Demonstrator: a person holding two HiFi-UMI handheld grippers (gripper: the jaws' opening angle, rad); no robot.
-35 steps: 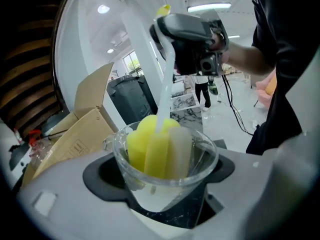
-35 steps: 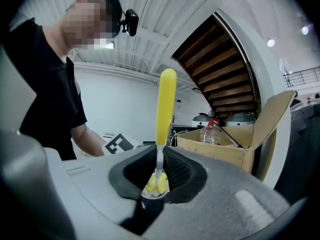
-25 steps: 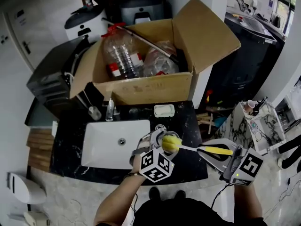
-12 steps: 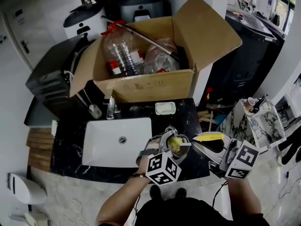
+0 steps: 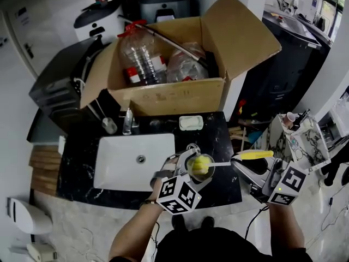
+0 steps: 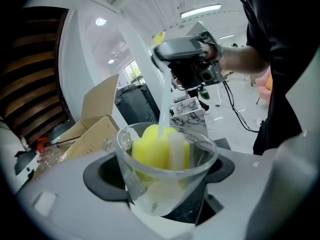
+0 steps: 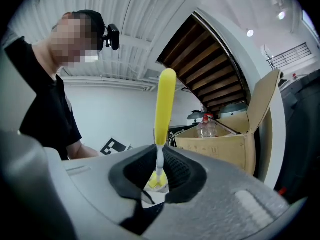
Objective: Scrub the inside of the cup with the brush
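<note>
My left gripper [image 5: 188, 171] is shut on a clear glass cup [image 5: 200, 168], held above the black counter just right of the sink. In the left gripper view the cup [image 6: 165, 194] sits between the two jaws of that gripper [image 6: 167, 184], and the brush's yellow sponge head [image 6: 156, 151] is inside it. My right gripper [image 5: 244, 167] is shut on the brush's thin white stem [image 7: 159, 161]. Its jaws have just been closing a little on the stem. The yellow handle [image 5: 255, 155] sticks out past them.
A white sink [image 5: 117, 171] is set into the black counter [image 5: 223, 141], with a faucet [image 5: 128, 123] and a soap dish [image 5: 191, 123] behind it. An open cardboard box [image 5: 174, 100] of plastic bottles stands beyond. A marble-patterned stand [image 5: 297, 141] is at the right.
The sponge head has gone from the cup's rim to deeper inside. The brush handle and right gripper have rolled and shifted upward in the picture. The left gripper has moved slightly with the cup.
</note>
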